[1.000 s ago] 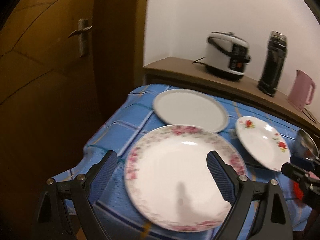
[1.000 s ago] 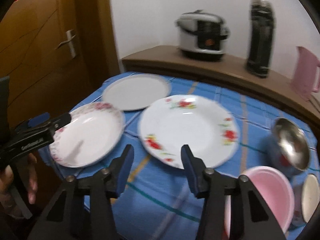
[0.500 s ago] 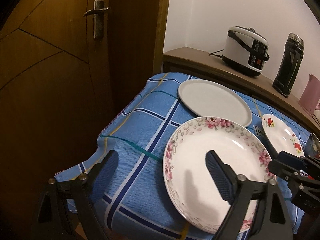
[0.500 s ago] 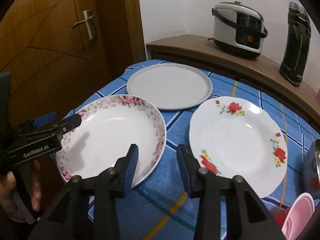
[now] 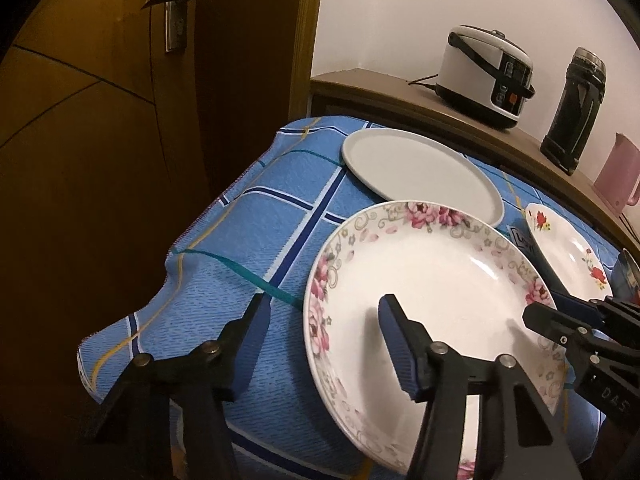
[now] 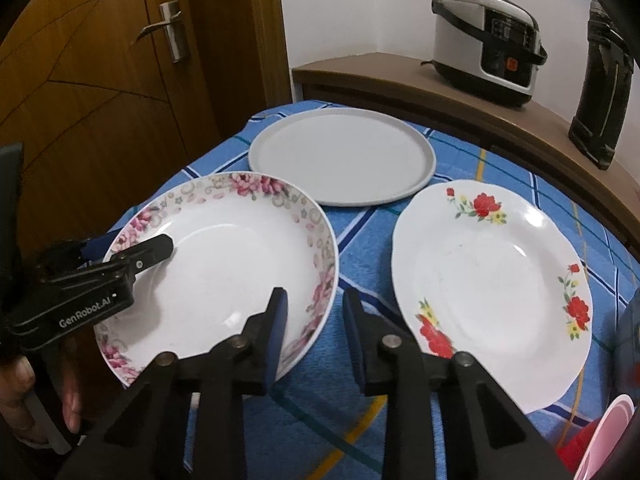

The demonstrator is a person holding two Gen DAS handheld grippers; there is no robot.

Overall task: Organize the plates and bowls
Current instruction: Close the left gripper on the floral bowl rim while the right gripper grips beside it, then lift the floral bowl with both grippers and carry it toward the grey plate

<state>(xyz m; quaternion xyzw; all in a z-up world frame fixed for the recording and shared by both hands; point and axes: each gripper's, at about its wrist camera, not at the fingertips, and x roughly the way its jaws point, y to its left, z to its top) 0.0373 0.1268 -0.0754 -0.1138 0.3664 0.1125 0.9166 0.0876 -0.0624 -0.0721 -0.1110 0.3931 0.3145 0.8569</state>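
Both grippers straddle opposite rims of the pink-flowered white ceramic plate (image 6: 224,264), which lies at the near left corner of the blue checked tablecloth (image 5: 256,240), overhanging its edge a little. Left gripper (image 5: 320,344) is half open and closing, one finger over the well, the other outside the left rim, pads not yet pressing. Right gripper (image 6: 314,324) is narrow and closing over the right rim. Likely aim: lift this plate onto the flat grey round plate (image 6: 340,156) at the far edge. Both pairs of pads should seat squarely on the rim before lifting, keeping it level, clear of the red-flowered white plate (image 6: 492,268) beside it.
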